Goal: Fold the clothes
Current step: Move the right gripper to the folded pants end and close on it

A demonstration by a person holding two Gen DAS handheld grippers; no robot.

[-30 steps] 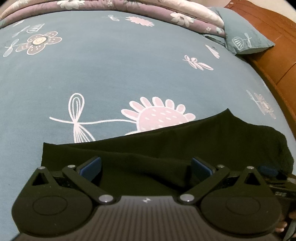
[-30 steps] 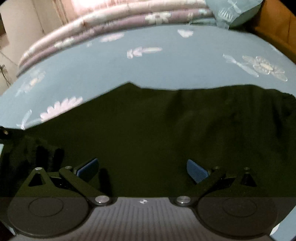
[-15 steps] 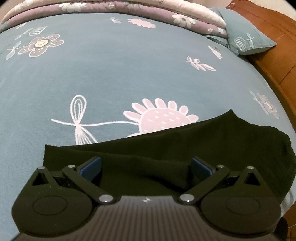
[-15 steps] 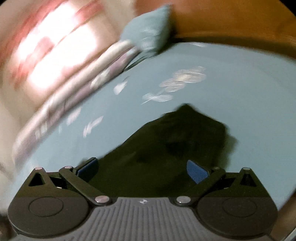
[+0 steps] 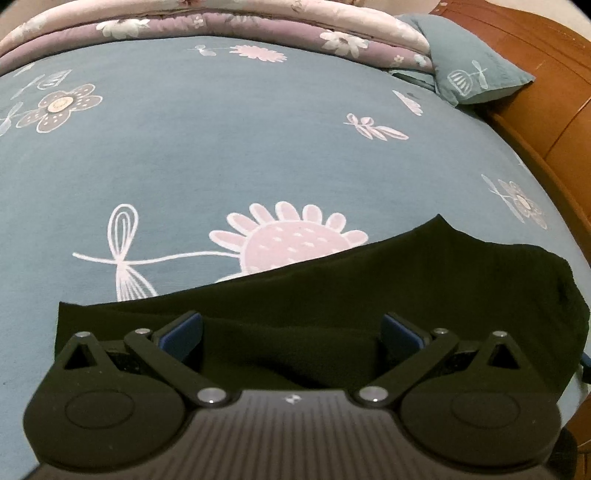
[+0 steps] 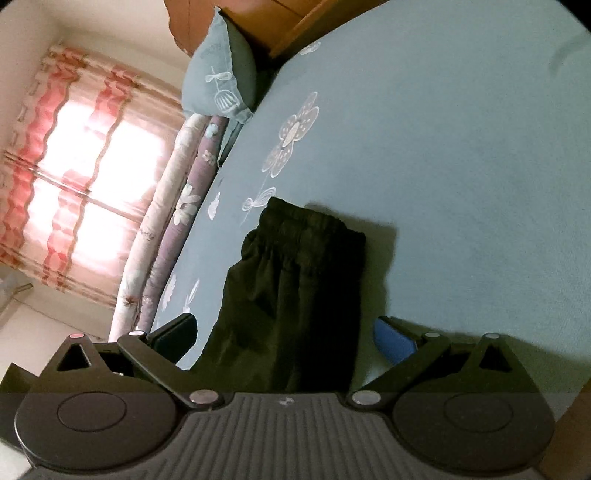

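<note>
Bed: blue floral sheet point(image 5: 229, 155), pillow point(image 5: 476, 74) at the headboard corner.
Garment: black clothing point(image 5: 424, 280) lying along the near edge.
Left gripper point(image 5: 291, 332): level over the garment, jaws spread, empty.
Right gripper point(image 6: 284, 334): rolled sideways, jaws released, garment point(image 6: 295, 295) between them ungripped.

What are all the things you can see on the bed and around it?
Black garment: one, black, lying on the bedsheet, elastic waistband end farthest from the right gripper.
Bedsheet: one, blue-grey with flower prints, covering the bed.
Quilt: one, purple and cream floral, folded along the bed's far edge.
Pillow: one, blue-grey, by the headboard.
Headboard: one, brown wood.
Curtain: pink-patterned, over a bright window.
Left gripper: open, over the garment.
Right gripper: open, over the garment.
</note>
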